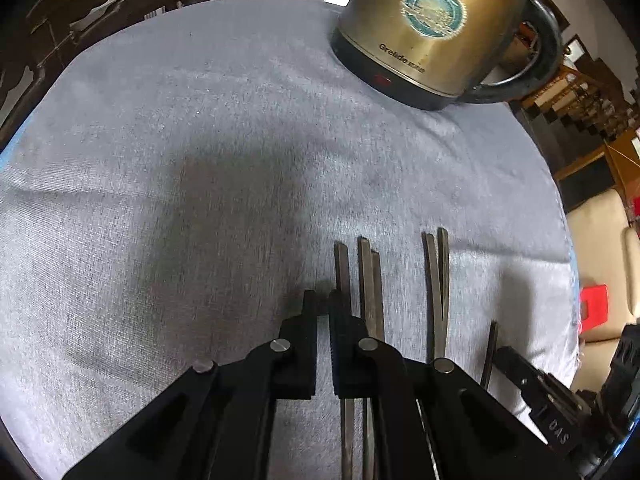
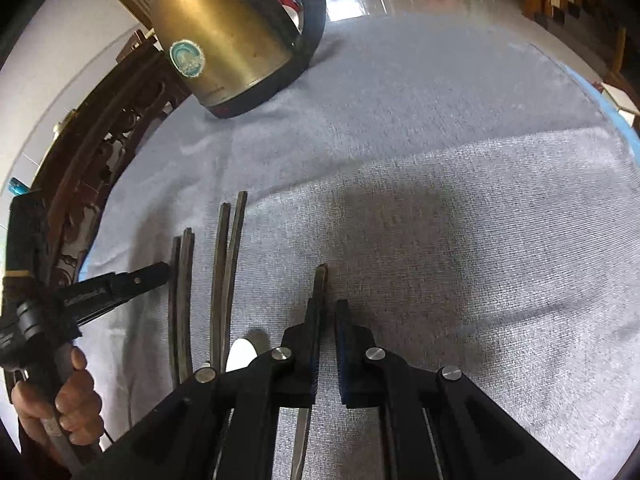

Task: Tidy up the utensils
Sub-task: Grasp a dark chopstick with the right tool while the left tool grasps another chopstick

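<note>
Several dark chopsticks lie side by side on the grey cloth (image 1: 200, 160). My left gripper (image 1: 322, 298) is shut, with only cloth showing in the thin gap between its jaws. One chopstick (image 1: 342, 264) runs under its right finger, and a pair (image 1: 368, 276) lies just to the right. Further right lie another pair (image 1: 435, 280) and a single stick (image 1: 490, 352) beside my right gripper (image 1: 505, 354). In the right wrist view my right gripper (image 2: 328, 306) is shut too. That single chopstick (image 2: 321, 280) passes under its left finger. The left gripper's tip (image 2: 162, 270) touches the leftmost sticks (image 2: 182, 280).
A brass-coloured electric kettle (image 1: 432, 28) (image 2: 224, 40) stands at the far side of the cloth. Carved dark wooden chairs (image 2: 100, 160) ring the table edge. A hand (image 2: 76, 392) holds the left gripper's handle. A white oval thing (image 2: 242, 354) lies partly hidden behind my right gripper.
</note>
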Available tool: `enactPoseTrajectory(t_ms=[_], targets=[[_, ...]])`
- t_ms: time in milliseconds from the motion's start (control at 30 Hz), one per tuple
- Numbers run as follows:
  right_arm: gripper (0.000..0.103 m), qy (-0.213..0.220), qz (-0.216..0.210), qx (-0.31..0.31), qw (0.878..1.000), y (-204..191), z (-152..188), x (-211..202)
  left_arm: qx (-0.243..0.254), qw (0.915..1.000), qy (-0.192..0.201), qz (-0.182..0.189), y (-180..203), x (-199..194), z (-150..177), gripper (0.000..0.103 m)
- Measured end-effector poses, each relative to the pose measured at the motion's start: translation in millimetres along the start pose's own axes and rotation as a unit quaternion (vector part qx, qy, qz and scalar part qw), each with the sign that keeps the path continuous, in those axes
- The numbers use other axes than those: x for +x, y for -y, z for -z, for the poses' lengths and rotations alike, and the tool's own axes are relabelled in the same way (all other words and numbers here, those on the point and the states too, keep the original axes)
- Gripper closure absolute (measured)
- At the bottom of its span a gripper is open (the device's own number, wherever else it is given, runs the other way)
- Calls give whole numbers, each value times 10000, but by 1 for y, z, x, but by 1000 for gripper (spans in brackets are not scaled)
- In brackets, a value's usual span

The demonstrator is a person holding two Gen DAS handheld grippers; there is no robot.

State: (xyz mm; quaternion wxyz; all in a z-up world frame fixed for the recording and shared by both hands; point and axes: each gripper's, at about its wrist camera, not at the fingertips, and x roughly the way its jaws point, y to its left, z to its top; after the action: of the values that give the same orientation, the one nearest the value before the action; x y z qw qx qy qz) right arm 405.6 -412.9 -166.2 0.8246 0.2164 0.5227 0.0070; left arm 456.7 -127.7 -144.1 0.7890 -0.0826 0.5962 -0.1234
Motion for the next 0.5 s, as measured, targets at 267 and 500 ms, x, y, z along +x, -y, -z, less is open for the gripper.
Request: enactPoseTrajectory(t_ms=[267, 500], targets=[[92, -199, -256, 72, 9994, 8, 0, 0, -255, 9989, -391, 84, 12, 4, -13, 60], [92, -225, -350, 77, 9991, 11, -1, 2, 218, 9984, -92, -513, 32, 19, -6, 60]])
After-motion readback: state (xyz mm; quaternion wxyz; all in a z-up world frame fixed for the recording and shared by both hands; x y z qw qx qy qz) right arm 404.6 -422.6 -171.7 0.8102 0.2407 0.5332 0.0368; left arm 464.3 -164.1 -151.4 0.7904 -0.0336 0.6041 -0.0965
